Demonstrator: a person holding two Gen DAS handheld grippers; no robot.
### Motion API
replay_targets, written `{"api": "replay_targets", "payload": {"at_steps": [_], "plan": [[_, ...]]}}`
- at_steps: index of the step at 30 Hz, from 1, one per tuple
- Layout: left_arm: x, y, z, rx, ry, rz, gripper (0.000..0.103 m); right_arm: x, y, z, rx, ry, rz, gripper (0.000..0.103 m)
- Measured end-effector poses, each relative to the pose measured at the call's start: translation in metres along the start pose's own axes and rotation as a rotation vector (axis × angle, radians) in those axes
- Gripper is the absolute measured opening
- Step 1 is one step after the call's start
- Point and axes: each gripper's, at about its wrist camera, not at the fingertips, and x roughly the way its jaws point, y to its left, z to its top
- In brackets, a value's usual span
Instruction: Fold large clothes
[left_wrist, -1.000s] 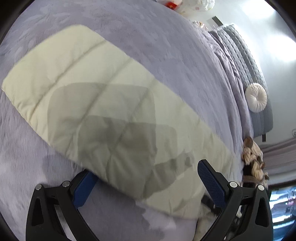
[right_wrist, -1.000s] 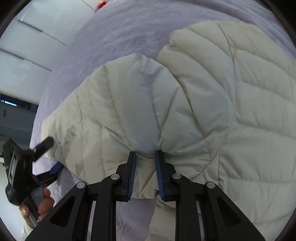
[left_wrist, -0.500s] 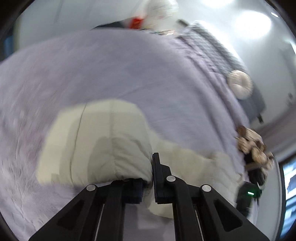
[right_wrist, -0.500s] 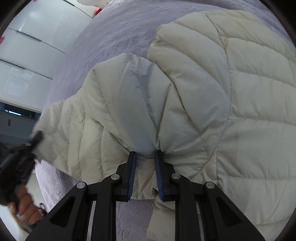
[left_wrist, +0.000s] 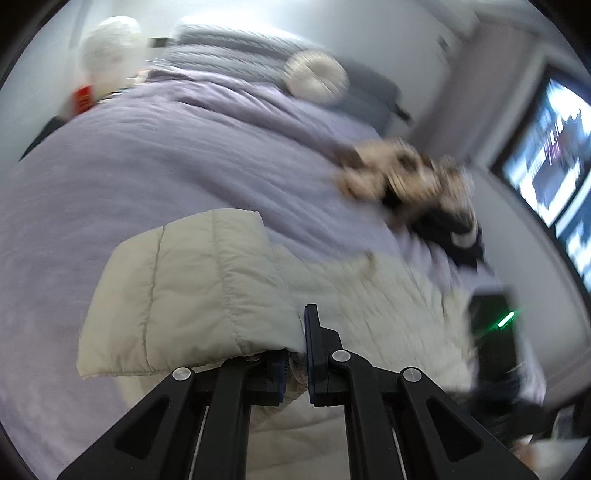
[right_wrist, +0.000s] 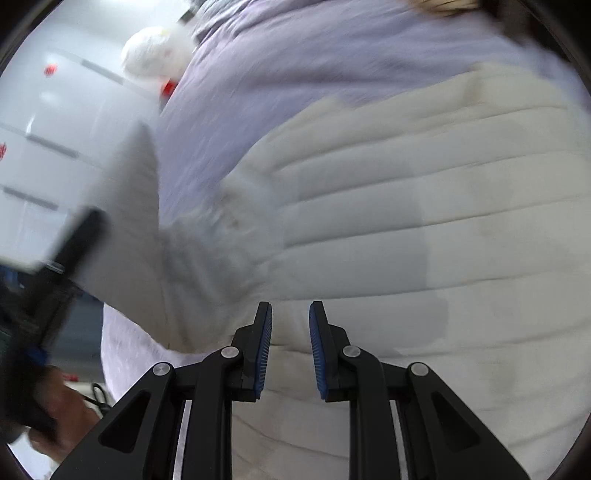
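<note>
A cream quilted jacket (left_wrist: 388, 295) lies on a lavender bed cover (left_wrist: 147, 166). My left gripper (left_wrist: 295, 350) is shut on the jacket's sleeve (left_wrist: 192, 295), which hangs lifted and draped over the left finger. In the right wrist view the same sleeve (right_wrist: 129, 221) rises blurred at the left, above the jacket body (right_wrist: 406, 221). My right gripper (right_wrist: 290, 343) sits low over the jacket's near edge, its jaws narrowly apart with cream fabric filling the gap between the blue pads. A person's hand (right_wrist: 62, 402) shows at the lower left.
A round cream cushion (left_wrist: 317, 75) and a grey quilted headboard (left_wrist: 229, 48) stand at the bed's far end. A brown plush toy (left_wrist: 402, 177) lies at the bed's right edge. A bright screen (left_wrist: 554, 147) fills the right wall. White cupboards (right_wrist: 48, 147) stand at the left.
My left gripper went from wide open over the flat sleeve to shut on it, then lifted it and rolled. My right gripper swept across the jacket with its grip unchanged.
</note>
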Motion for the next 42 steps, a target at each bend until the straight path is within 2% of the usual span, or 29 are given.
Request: {"api": "replay_targets", "payload": {"at_steps": [2, 7, 9, 12, 19, 23, 26, 31, 33, 35, 36, 42], "plan": [[0.03, -0.032, -0.008, 0.07, 0.074, 0.009, 0.009, -0.026, -0.025, -0.001, 0.035, -0.033, -0.034, 0.024], [0.09, -0.084, -0.049, 0.224, 0.223, 0.106, 0.009, -0.07, -0.085, -0.016, 0.108, -0.057, -0.095, 0.024], [0.108, -0.098, -0.07, 0.28, 0.288, 0.155, 0.01, -0.08, -0.106, -0.025, 0.127, -0.047, -0.114, 0.024], [0.117, -0.104, -0.088, 0.319, 0.345, 0.19, 0.01, -0.094, -0.135, -0.027, 0.155, -0.042, -0.116, 0.024], [0.11, -0.106, -0.092, 0.332, 0.366, 0.216, 0.011, -0.106, -0.169, -0.031, 0.177, -0.045, -0.104, 0.024], [0.102, -0.109, -0.091, 0.351, 0.35, 0.19, 0.011, -0.106, -0.168, -0.033, 0.163, -0.042, -0.098, 0.024], [0.097, -0.108, -0.095, 0.364, 0.357, 0.2, 0.011, -0.106, -0.164, -0.034, 0.146, -0.036, -0.103, 0.024], [0.092, -0.099, -0.095, 0.322, 0.361, 0.183, 0.011, -0.097, -0.155, -0.03, 0.134, -0.024, -0.105, 0.025], [0.088, -0.094, -0.095, 0.302, 0.357, 0.184, 0.012, -0.092, -0.149, -0.029, 0.123, -0.019, -0.108, 0.029], [0.083, -0.089, -0.096, 0.288, 0.358, 0.205, 0.083, -0.088, -0.144, -0.029, 0.115, -0.017, -0.115, 0.039], [0.078, -0.086, -0.097, 0.277, 0.343, 0.238, 0.1, -0.085, -0.141, -0.029, 0.11, -0.016, -0.117, 0.039], [0.062, -0.08, -0.098, 0.28, 0.326, 0.222, 0.102, -0.074, -0.127, -0.027, 0.088, -0.005, -0.131, 0.04]]}}
